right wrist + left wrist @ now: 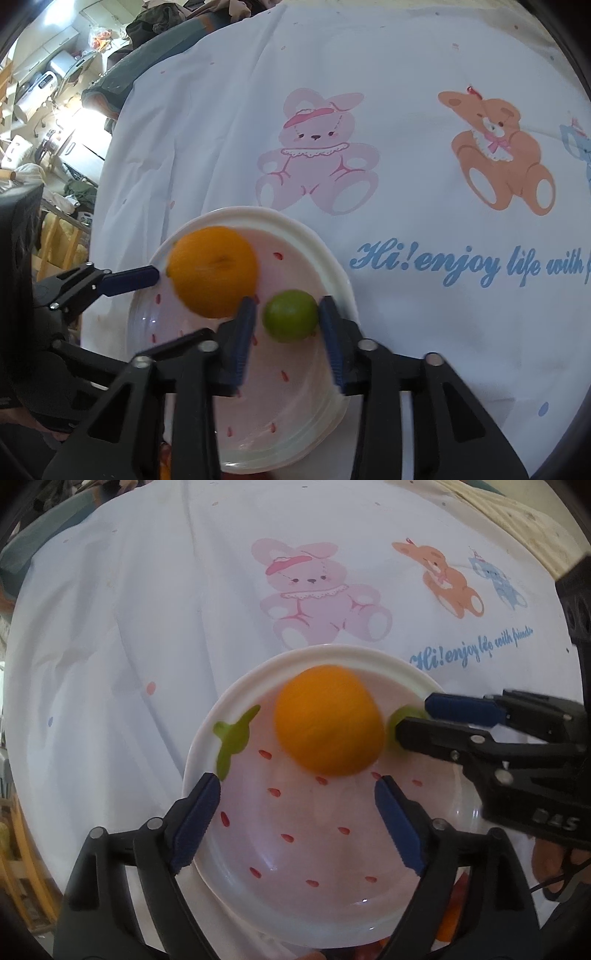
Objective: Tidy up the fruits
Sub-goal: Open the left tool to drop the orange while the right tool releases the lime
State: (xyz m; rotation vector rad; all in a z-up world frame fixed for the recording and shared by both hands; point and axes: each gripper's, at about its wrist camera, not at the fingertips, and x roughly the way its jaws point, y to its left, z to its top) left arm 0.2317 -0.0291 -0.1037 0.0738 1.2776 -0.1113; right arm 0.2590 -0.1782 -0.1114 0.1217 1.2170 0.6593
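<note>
A white strawberry-print plate (pixel 229 705) lies on the cloth; it also shows in the right wrist view (pixel 325 251). An orange (pixel 328 720) sits in it, blurred, apart from my left gripper (pixel 297 797), which is open above the plate. The orange (pixel 212 271) shows in the right view too. A small green lime (pixel 290 315) sits between the blue pads of my right gripper (pixel 288 314); the pads stand close beside it with small gaps, so the grip is unclear. In the left view the lime (pixel 404 716) peeks out beside the right gripper's fingers (pixel 428 733).
A white tablecloth (pixel 147 609) printed with bunny and bears and blue lettering covers the table. Something orange (pixel 448 923) shows under the plate's near edge. Room clutter (pixel 48 122) lies beyond the table's left edge.
</note>
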